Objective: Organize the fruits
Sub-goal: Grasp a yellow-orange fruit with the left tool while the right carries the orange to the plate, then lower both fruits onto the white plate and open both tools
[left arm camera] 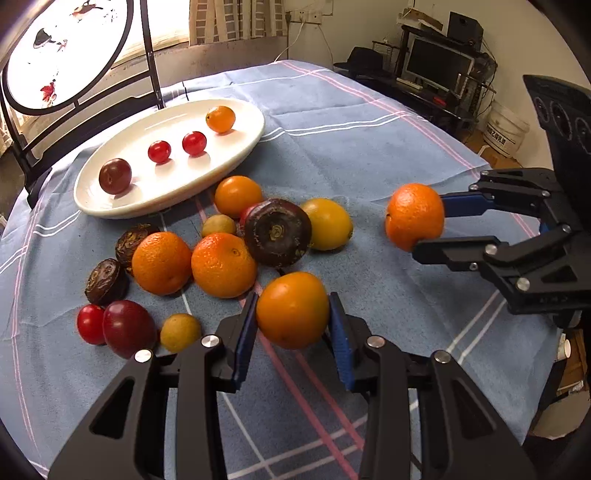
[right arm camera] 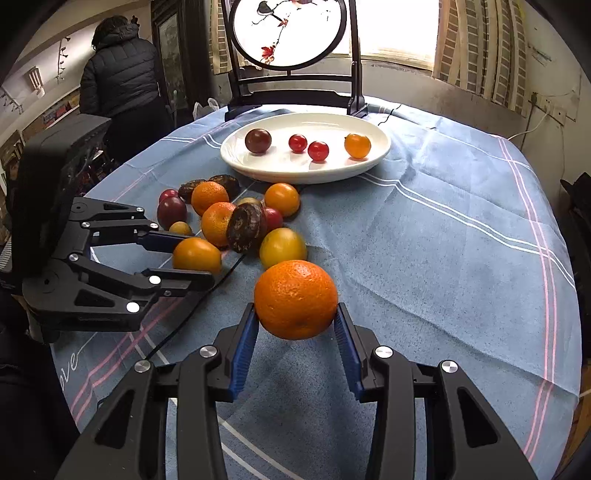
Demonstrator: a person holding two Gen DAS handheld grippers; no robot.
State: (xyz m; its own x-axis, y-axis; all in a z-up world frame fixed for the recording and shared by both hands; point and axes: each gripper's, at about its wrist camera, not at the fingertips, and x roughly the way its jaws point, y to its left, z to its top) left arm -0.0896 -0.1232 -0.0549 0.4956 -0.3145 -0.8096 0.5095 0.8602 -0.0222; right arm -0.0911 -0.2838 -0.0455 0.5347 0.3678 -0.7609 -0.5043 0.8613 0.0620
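My left gripper (left arm camera: 292, 317) is shut on a smooth orange fruit (left arm camera: 292, 309), held just above the blue cloth; it shows in the right wrist view (right arm camera: 195, 258) too. My right gripper (right arm camera: 296, 321) is shut on a rough-skinned orange (right arm camera: 295, 299), also seen in the left wrist view (left arm camera: 414, 216). A white oval plate (left arm camera: 236, 158) holds a dark plum (left arm camera: 115, 175), two red cherry tomatoes (left arm camera: 159, 151) and a small orange fruit (left arm camera: 220, 119). A pile of loose fruits (left arm camera: 221, 243) lies in front of the plate.
A round painted screen on a black stand (right arm camera: 291, 33) stands behind the plate. A person in a dark jacket (right arm camera: 118, 70) stands beyond the table's far left. A monitor and shelves (left arm camera: 436, 66) are beyond the table. The blue cloth (right arm camera: 443, 240) is bare on the right.
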